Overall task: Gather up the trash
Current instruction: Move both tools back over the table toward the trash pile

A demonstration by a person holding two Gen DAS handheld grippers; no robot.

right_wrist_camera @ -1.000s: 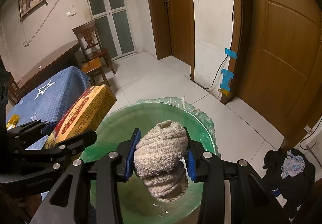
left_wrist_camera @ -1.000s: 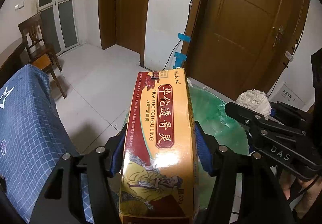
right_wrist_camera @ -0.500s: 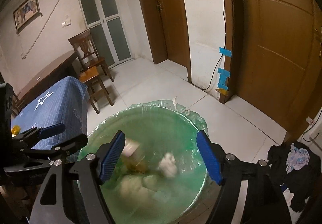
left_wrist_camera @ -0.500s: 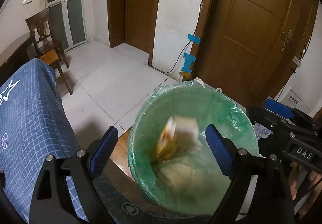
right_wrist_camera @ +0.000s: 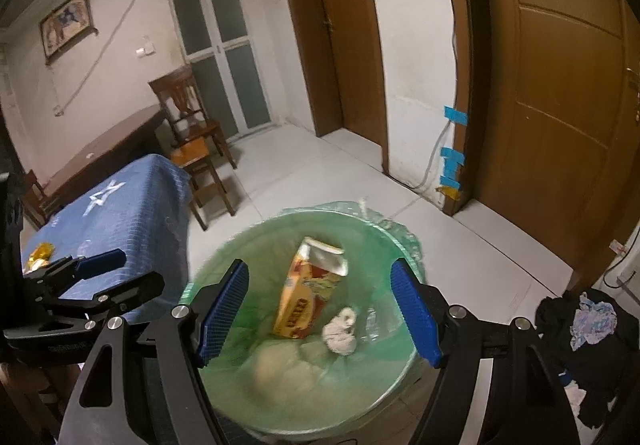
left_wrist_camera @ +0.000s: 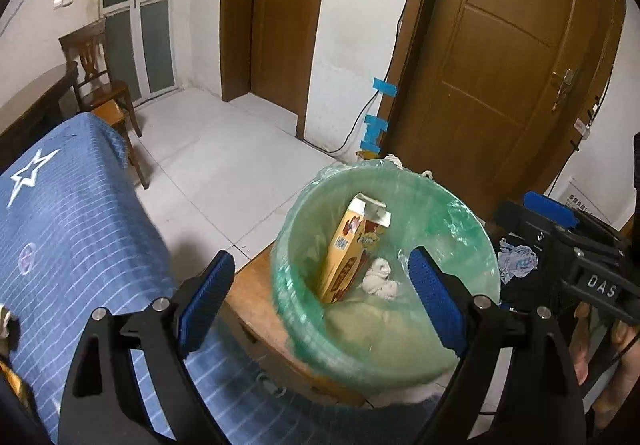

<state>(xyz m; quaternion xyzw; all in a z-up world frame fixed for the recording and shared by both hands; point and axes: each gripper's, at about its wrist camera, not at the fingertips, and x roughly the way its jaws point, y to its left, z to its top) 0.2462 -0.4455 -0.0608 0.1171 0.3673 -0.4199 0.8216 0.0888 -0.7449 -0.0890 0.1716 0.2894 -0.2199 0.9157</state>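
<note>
A bin lined with a green bag (left_wrist_camera: 476, 229) stands below both grippers. In it a yellow and red medicine box (left_wrist_camera: 350, 253) leans upright, and a white knitted wad (left_wrist_camera: 380, 279) lies beside it. My left gripper (left_wrist_camera: 320, 261) hangs open above the bin's near rim with nothing between its blue pads. The right gripper (left_wrist_camera: 536, 211) shows at the right edge. In the right wrist view the bin (right_wrist_camera: 404, 241), the box (right_wrist_camera: 306, 285) and the wad (right_wrist_camera: 340, 331) lie under my open, empty right gripper (right_wrist_camera: 320, 271). The left gripper (right_wrist_camera: 120, 271) is at the left.
A blue checked cloth with a white star (left_wrist_camera: 60, 229) covers the surface on the left, with a gold wrapper (right_wrist_camera: 38, 255) on it. The bin rests on a low wooden stand (left_wrist_camera: 256, 285). A wooden chair (left_wrist_camera: 100, 85) is behind. Dark clothes (right_wrist_camera: 580, 325) are piled on the right.
Both grippers opened: the left let go of the box and the right let go of the knitted wad. Both things fell into the bin, and the grippers drew back from it.
</note>
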